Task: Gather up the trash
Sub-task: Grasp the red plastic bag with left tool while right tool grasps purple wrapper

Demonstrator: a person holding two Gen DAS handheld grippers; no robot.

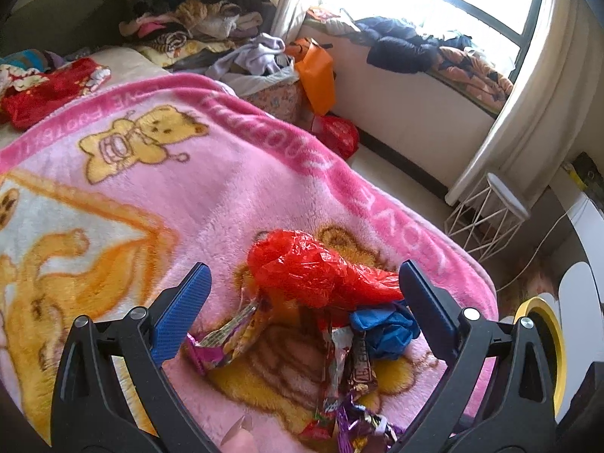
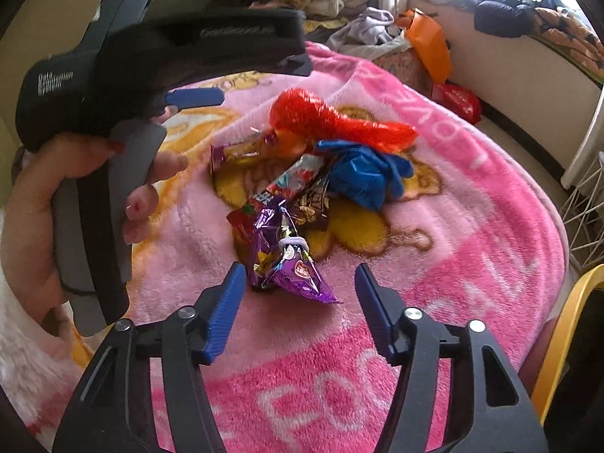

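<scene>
A pile of trash lies on a pink blanket (image 1: 234, 173) on the bed. It holds a crumpled red plastic bag (image 1: 321, 264), a blue plastic bag (image 1: 389, 324), and several snack wrappers (image 1: 347, 362). My left gripper (image 1: 302, 275) is open, its jaws on either side of the red bag and above the pile. In the right wrist view the red bag (image 2: 332, 120), the blue bag (image 2: 362, 173) and a purple wrapper (image 2: 290, 264) show. My right gripper (image 2: 298, 283) is open, the purple wrapper's near end between its fingertips. The left gripper body (image 2: 151, 56) hangs over the pile's left side.
Piles of clothes (image 1: 196, 22) lie at the bed's far end. An orange bag (image 1: 317, 71) and a red bag (image 1: 339, 132) sit by the bed. A white wire stool (image 1: 490, 219) stands on the floor at right. A yellow rim (image 2: 566, 336) shows at the bed's right edge.
</scene>
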